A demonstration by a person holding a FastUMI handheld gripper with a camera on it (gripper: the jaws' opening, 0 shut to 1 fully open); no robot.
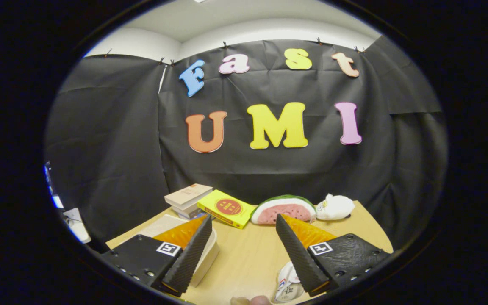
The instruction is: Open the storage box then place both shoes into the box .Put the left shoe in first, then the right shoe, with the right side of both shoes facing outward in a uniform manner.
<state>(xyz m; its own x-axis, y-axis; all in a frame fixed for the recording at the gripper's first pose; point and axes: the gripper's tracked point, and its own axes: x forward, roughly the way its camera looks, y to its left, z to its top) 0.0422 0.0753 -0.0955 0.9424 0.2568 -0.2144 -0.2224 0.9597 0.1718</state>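
With its fingers spread wide and holding nothing, the gripper (244, 254) hovers above the bench (248, 258); storage box (208, 254) by the left finger looks unopened, one shoe (288, 286) below, unpacked.

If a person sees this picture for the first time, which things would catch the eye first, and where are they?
Probably the watermelon slice toy at the table's far edge, just beyond the open gripper, with a yellow book beside it and a white plush toy on its other side. A white shoe lies low beside one finger, and a pale box sits behind the other.
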